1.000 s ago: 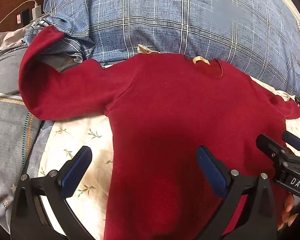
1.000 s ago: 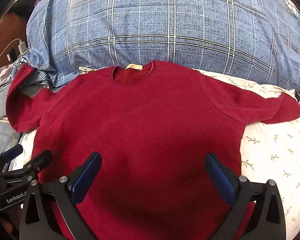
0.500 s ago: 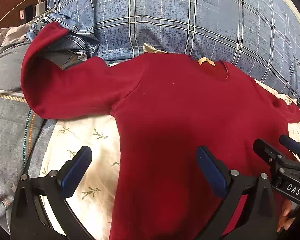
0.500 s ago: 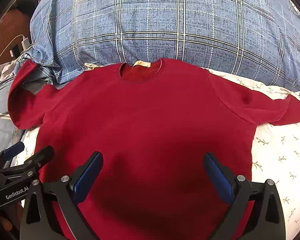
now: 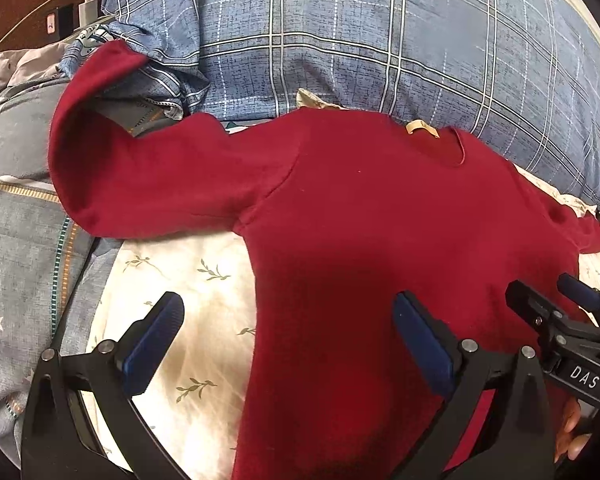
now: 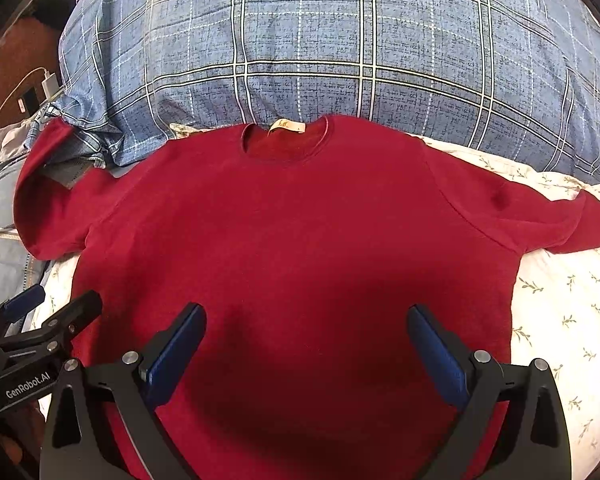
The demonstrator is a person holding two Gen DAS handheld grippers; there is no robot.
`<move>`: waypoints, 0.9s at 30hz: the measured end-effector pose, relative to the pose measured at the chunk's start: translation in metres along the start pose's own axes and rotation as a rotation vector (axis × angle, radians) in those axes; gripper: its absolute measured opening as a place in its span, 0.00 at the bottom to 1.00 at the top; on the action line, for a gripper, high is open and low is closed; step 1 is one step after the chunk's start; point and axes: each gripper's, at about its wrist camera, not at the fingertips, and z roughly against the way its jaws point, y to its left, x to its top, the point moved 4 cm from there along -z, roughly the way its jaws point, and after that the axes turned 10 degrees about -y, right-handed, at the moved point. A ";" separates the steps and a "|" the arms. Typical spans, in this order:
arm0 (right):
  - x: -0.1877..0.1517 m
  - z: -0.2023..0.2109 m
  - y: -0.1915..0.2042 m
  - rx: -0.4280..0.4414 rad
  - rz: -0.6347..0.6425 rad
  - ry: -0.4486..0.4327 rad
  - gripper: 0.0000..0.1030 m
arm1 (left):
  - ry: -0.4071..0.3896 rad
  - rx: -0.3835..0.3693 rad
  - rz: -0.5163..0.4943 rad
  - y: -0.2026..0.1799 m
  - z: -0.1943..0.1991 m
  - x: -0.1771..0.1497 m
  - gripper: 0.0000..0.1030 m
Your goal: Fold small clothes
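Observation:
A dark red sweater (image 6: 300, 232) lies spread flat, front up, on the floral sheet, its collar with a tan label (image 6: 286, 125) pointing away from me. Its left sleeve (image 5: 148, 184) runs out and curls up against the blue pillow; the right sleeve (image 6: 540, 216) lies flat. My left gripper (image 5: 288, 344) is open above the sweater's left side seam, one finger over the sheet. My right gripper (image 6: 306, 344) hovers open over the lower chest. Each gripper also shows in the other's view: the right gripper (image 5: 556, 304) and the left gripper (image 6: 48, 304).
A big blue plaid pillow (image 6: 340, 48) lies just beyond the collar. A grey starred quilt (image 5: 16, 264) is bunched at the left. A charger and cable (image 5: 86, 10) sit far left. The white floral sheet (image 6: 564, 320) shows to the right of the sweater.
Both grippers have shifted a little toward the left; the sweater sits further right in both views. The sweater itself has not moved and both grippers stay open.

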 end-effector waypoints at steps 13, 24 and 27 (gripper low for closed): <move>0.000 -0.003 0.008 0.019 0.005 0.009 0.97 | -0.008 0.012 0.008 0.008 0.003 0.001 1.00; 0.003 -0.001 0.019 0.057 0.033 -0.005 0.96 | -0.014 0.027 0.018 0.021 0.007 0.004 1.00; 0.003 -0.004 0.022 0.080 0.022 0.009 0.96 | -0.026 0.043 0.026 0.031 0.009 0.009 1.00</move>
